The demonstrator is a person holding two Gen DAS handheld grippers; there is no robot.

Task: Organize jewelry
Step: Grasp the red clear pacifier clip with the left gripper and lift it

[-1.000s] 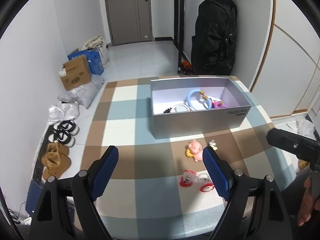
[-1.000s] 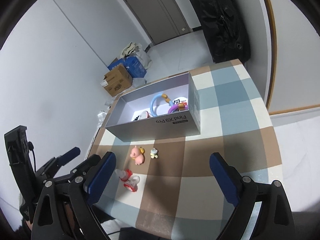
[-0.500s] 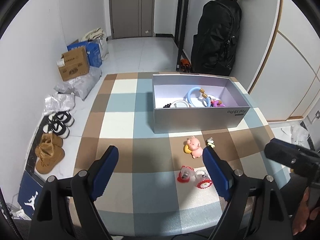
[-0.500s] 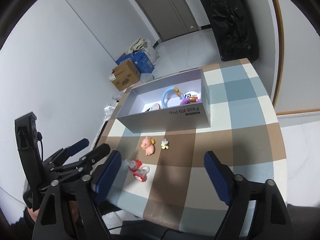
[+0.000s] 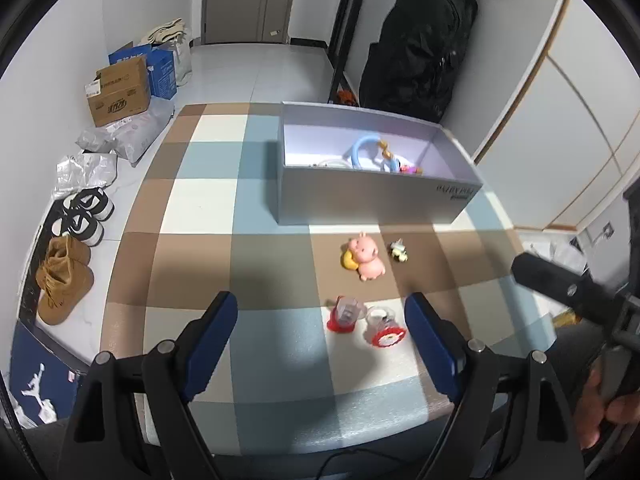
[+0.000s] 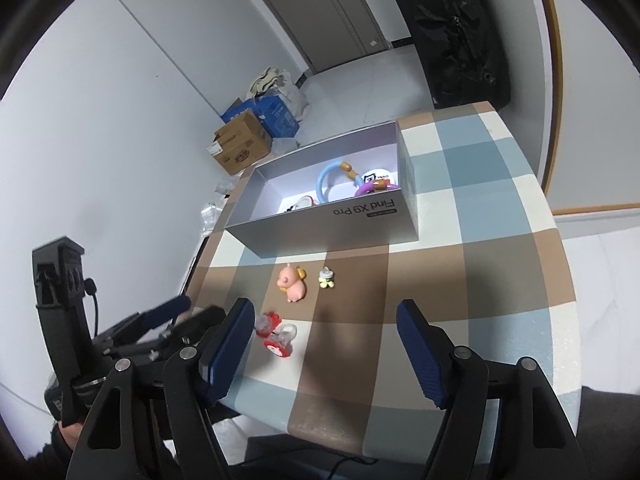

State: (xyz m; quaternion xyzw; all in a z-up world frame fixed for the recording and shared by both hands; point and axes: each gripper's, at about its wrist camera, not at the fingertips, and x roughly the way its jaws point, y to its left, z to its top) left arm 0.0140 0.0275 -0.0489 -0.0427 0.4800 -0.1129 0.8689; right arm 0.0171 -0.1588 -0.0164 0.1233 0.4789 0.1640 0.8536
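Left hand-held gripper [image 5: 322, 330] hangs over the near edge of the checked tabletop [image 5: 200, 200], angled down, jaws apart w/ nothing between them, closing slightly. Right hand-held gripper [image 6: 326, 334] is likewise spread and empty, jaws closing. Just ahead lie two red-and-clear clips [image 5: 362, 320] side by side, touching. Further out, a pink pig charm [image 5: 366, 258] lies w/ its long axis running diagonally; a small yellow-white charm [image 5: 399, 251] sits beside it. Beyond, an open grey box [image 5: 372, 204], long side facing the grippers, holds a blue ring [image 5: 362, 148], purple ring [image 6: 370, 188] & other small bits.
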